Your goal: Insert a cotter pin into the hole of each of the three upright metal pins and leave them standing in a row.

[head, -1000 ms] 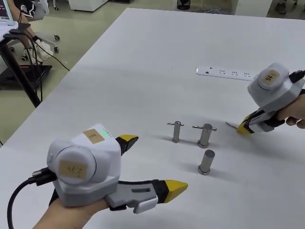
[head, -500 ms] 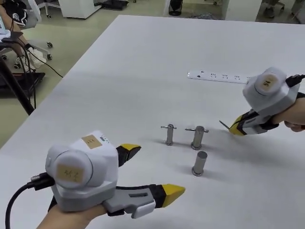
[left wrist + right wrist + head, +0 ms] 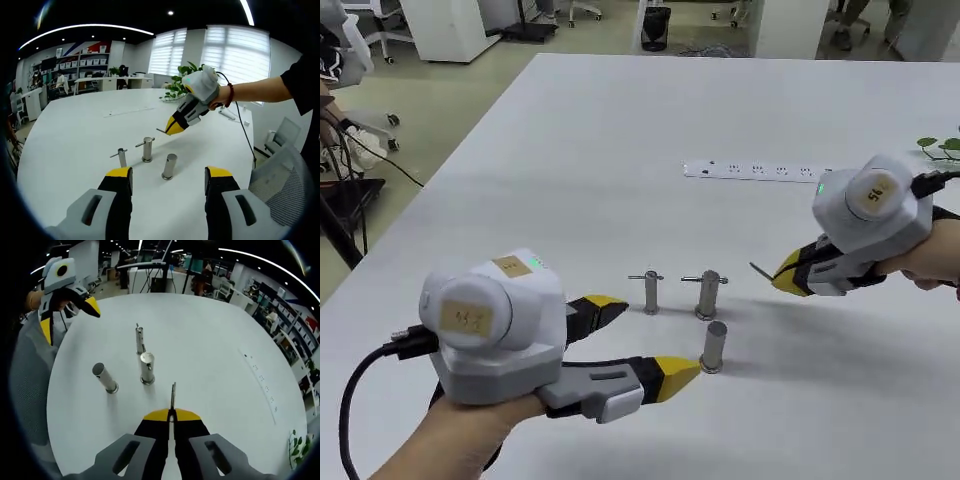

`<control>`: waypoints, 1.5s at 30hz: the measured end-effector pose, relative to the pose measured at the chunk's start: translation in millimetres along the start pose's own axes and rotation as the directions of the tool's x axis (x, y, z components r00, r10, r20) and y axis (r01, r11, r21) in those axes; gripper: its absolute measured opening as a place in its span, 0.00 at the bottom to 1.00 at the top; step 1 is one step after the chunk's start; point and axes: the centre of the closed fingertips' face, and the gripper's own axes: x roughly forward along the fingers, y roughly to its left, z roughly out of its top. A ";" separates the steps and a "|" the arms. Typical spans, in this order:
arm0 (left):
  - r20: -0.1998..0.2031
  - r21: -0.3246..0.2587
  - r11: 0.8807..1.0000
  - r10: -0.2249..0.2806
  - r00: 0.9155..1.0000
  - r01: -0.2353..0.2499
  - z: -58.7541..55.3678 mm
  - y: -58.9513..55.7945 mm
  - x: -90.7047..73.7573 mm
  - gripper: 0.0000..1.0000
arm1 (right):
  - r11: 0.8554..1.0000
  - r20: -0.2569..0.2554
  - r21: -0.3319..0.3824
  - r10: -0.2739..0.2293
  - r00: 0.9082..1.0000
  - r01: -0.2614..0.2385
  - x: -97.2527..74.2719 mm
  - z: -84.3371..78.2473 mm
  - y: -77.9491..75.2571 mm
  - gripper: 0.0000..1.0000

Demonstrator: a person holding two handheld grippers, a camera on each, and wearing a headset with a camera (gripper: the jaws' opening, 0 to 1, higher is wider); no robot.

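Across the head view, the white counter (image 3: 620, 150) carries all parts. At lower left, the left gripper (image 3: 655, 337) has its jaws spread, grasping nothing. At right, the right gripper (image 3: 785, 279) has its jaws clenched on a cotter pin (image 3: 761, 271). At centre, the left pin (image 3: 651, 291) and the middle pin (image 3: 708, 294) each carry a crosswise pin. Just below them, the bare pin (image 3: 714, 347) stands upright.

Surface finishes as found.
The pins (image 3: 714, 346) were smooth, dully shining metal; the cotter pin (image 3: 172, 392) thin bare metal wire. The table (image 3: 620, 150) was smooth, matt white. The left gripper (image 3: 655, 336) and right gripper (image 3: 785, 278) had matt grey plastic shells, paper labels.
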 end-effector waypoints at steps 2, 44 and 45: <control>-0.013 0.006 1.000 -0.011 1.000 0.011 3.1 -1.4 2.8 0.49 | 1.000 0.019 -0.014 -0.003 1.000 0.003 -3.4 4.9 4.4 0.00; -0.024 -0.322 0.937 -0.148 0.989 0.132 24.3 -6.3 55.8 0.07 | 0.952 0.169 -0.295 0.132 0.977 -0.077 -19.3 59.4 72.6 0.00; -0.023 -0.325 0.936 -0.149 0.989 0.133 24.4 -6.7 55.8 0.06 | 0.950 0.171 -0.301 0.136 0.976 -0.080 -19.5 59.9 73.9 0.00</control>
